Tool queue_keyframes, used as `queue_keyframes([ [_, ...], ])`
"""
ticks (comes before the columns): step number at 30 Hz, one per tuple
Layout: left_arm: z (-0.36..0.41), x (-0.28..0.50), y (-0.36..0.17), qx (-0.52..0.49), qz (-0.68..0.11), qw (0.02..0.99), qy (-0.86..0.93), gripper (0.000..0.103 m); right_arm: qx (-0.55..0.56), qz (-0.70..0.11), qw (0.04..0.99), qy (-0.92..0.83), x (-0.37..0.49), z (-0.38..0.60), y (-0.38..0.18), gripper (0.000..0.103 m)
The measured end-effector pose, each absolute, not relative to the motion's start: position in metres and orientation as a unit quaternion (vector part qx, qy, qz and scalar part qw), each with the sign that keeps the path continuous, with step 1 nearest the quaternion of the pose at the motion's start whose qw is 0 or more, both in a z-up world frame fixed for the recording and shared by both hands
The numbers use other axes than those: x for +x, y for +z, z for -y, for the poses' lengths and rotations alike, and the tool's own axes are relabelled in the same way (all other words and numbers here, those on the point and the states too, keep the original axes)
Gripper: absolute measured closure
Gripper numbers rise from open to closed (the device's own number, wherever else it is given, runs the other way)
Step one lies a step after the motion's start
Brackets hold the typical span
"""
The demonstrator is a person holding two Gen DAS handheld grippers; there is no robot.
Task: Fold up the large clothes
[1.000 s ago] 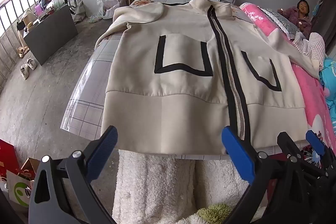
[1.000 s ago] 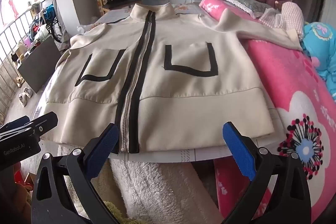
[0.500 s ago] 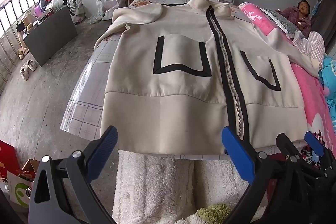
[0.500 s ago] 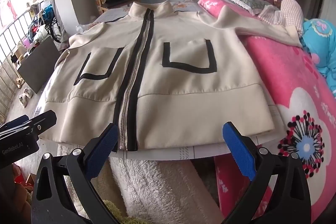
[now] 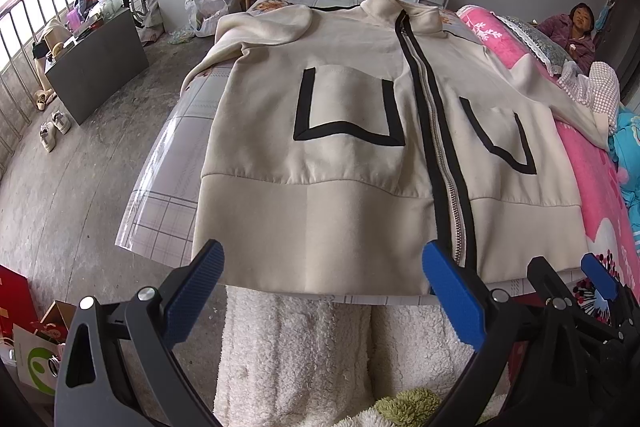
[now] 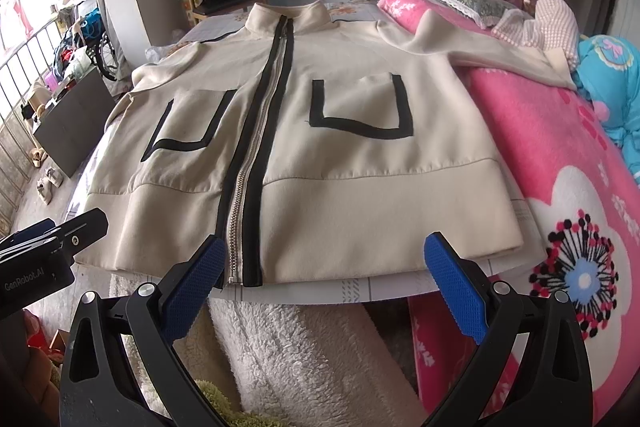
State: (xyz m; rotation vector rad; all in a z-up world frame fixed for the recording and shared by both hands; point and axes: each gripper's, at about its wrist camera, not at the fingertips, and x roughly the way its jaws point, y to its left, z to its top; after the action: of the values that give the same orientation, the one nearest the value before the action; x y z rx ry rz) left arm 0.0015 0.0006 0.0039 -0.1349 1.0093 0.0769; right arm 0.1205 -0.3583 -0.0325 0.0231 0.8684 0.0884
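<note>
Cream zip-front jacket (image 5: 320,155) lies face up, flat, zipped, hem toward the cameras, on a plastic-covered bed surface (image 5: 168,163). Black-edged zipper (image 6: 256,131) runs collar to hem; two black-trimmed patch pockets either side. One sleeve drapes over the pink blanket (image 6: 568,163); the other bunches near the far bed edge on the opposite side.

Fabric looks thick, soft, fleece-like: likely moderate weight, limp, not slippery, should hold a crease poorly. Zipper line adds a stiff spine, a natural fold axis. Best holds, by my reading: hem corners, or shoulder seam and cuff to bring sleeves in first.

Left gripper (image 5: 320,291): jaws wide apart, empty, hovering just short of the hem, left of the zipper. Right gripper (image 6: 320,283): jaws wide apart, empty, near the hem right of the zipper.

No fold made yet. White fleecy throw (image 6: 288,347) hangs below the bed edge. A person sits well beyond.
</note>
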Motion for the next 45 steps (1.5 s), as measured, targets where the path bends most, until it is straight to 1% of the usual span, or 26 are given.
queue_keyframes([
  [45,-0.0038,-0.0007,0.0010,-0.062,-0.483,0.872,0.039,0.005,0.012,-0.423,0.905,0.044,0.1204,0.3610,-0.0357,0.008],
])
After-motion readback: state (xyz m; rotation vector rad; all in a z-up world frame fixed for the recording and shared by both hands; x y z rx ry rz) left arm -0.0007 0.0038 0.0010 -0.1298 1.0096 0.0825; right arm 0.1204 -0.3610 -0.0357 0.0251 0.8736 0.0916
